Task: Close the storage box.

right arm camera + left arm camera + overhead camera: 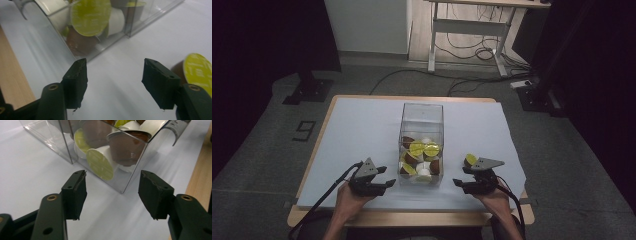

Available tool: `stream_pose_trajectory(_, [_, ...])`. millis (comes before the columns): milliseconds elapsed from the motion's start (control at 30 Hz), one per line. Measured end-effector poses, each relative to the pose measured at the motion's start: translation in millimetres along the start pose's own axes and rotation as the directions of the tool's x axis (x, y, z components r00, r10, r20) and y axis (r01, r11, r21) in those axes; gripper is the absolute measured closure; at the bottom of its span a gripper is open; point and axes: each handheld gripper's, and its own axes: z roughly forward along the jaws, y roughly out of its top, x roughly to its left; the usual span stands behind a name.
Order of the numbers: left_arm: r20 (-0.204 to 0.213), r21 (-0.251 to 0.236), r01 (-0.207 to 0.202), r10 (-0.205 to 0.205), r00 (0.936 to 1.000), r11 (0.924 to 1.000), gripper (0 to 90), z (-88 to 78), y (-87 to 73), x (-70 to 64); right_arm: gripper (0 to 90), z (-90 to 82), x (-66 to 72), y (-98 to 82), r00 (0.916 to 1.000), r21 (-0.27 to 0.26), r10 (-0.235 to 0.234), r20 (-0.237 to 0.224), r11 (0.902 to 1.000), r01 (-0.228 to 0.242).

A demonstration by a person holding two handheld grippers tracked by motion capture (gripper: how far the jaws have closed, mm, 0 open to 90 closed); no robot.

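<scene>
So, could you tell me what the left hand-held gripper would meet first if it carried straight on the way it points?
Probably the near corner of the clear box of coffee capsules; the left hand-held gripper is open and empty, though depth is unclear.

Both forearms are bare, no sleeves in sight. Each hand carries a black gripper: the left gripper (373,181) and the right gripper (473,176) wear a grey three-cornered plate on top, and a black cable trails back from each. Up close, the jaws are blocky black pads with chipped, ragged edges, fixed on black arms with brass-coloured rivets and small screw holes.
</scene>
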Motion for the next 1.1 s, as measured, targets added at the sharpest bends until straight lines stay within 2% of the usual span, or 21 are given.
stream_pose_trajectory(133, [0.019,0.002,-0.007,0.007,0.9998,1.0000,41.1,1.6,3.0,-1.6,38.5,2.5,4.2,4.7,0.9996,-0.002,-0.013,-0.024,0.9999,0.013])
stream_pose_trajectory(700, [0.031,0.018,-0.021,0.020,0.9993,0.9996,42.1,7.5,10.0,-1.3,37.8,10.2,18.7,20.3,0.9949,-0.009,-0.034,-0.095,0.9994,0.033])
stream_pose_trajectory(1100, [0.057,0.025,-0.040,0.039,0.9976,0.9989,51.3,11.7,14.3,-2.0,50.0,14.3,24.1,29.4,0.9918,0.008,-0.064,-0.111,0.9978,0.065])
